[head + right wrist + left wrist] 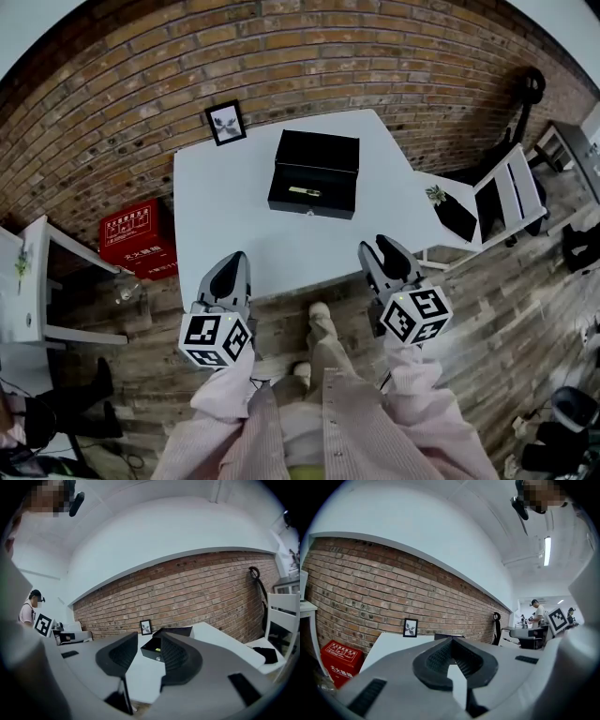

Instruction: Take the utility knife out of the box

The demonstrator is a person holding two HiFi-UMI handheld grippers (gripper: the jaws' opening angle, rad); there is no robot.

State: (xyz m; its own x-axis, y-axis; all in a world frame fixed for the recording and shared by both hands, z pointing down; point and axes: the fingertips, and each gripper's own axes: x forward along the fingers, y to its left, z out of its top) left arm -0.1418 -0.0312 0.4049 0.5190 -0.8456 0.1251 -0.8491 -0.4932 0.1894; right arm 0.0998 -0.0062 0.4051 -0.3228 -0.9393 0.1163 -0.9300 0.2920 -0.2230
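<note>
On the smooth white table point(234, 211) sits a rectangular black box point(314, 175).

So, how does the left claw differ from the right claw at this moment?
The left claw is shut, tips together; the right claw is open, jaws apart. The left claw is over the near-left part of the white table, the right claw at its near-right. The right gripper view shows the open black box between the right claw's jaws. Both are empty and short of the box.
</note>
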